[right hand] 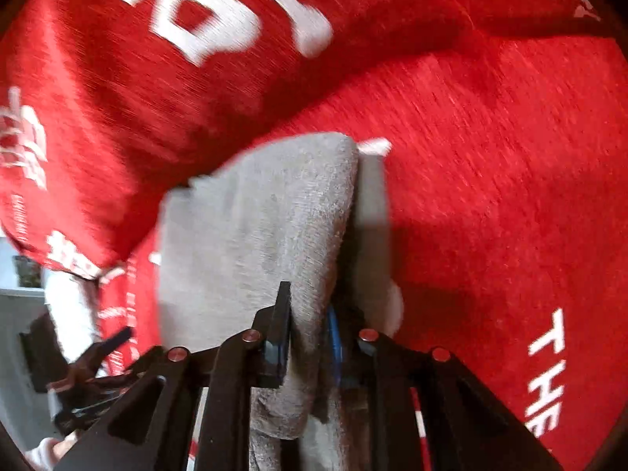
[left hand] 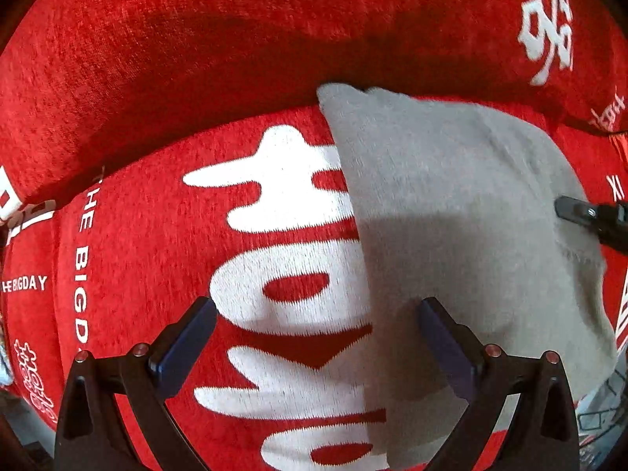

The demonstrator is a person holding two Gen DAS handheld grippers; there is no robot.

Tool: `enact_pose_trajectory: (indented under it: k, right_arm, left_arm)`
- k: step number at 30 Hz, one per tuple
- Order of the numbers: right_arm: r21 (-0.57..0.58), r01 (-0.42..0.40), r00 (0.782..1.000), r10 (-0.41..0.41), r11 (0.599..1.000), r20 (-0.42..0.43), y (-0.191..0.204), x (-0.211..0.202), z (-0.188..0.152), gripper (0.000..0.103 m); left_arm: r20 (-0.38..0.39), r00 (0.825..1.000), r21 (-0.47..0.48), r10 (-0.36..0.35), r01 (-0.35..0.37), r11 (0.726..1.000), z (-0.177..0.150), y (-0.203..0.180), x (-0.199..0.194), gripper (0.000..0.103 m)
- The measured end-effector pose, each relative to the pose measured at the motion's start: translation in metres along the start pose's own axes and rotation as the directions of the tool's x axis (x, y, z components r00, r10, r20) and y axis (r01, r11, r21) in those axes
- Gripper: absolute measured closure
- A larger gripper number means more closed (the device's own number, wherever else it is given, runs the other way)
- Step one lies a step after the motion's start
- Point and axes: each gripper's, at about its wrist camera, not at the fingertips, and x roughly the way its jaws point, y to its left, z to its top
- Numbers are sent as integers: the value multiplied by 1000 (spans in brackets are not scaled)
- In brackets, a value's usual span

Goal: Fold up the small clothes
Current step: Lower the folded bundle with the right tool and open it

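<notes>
A small grey cloth (left hand: 451, 204) lies on the red cover, with its left edge straight and its top corner tucked against the back cushion. Straight above its lower left edge hangs my left gripper (left hand: 314, 314), open, with nothing between its blue pads. My right gripper (right hand: 308, 314) is shut on a bunched fold of the grey cloth (right hand: 267, 212), which rises from the jaws and drapes over to the left. One dark right finger (left hand: 581, 214) shows at the cloth's right edge in the left wrist view.
The red plush cover (left hand: 157, 235) with large white lettering spreads under everything. A back cushion (left hand: 235, 39) in the same red rises behind the cloth. At the lower left of the right wrist view the cover's edge (right hand: 78, 263) drops off to a pale floor.
</notes>
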Motion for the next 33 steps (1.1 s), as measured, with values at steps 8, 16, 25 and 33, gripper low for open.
enact_pose_trajectory:
  k: [8, 16, 25, 33]
  right_arm:
    - [45, -125, 992, 125, 991, 2, -4, -54, -41, 53]
    - [-91, -63, 987, 48, 994, -155, 2, -40, -87, 96]
    - [-81, 1, 990, -12, 997, -138, -29, -26, -97, 97]
    - [-90, 74, 991, -83, 993, -103, -24, -36, -119, 85]
  left_arm:
    - [-28, 1000, -34, 4, -5, 999, -9, 0, -4, 0]
    - [-66, 998, -58, 5, -9, 998, -26, -9, -6, 0]
    - [-111, 994, -86, 3, -12, 996, -46, -19, 11, 0]
    - [-120, 993, -58, -21, 15, 998, -60, -19, 17, 0]
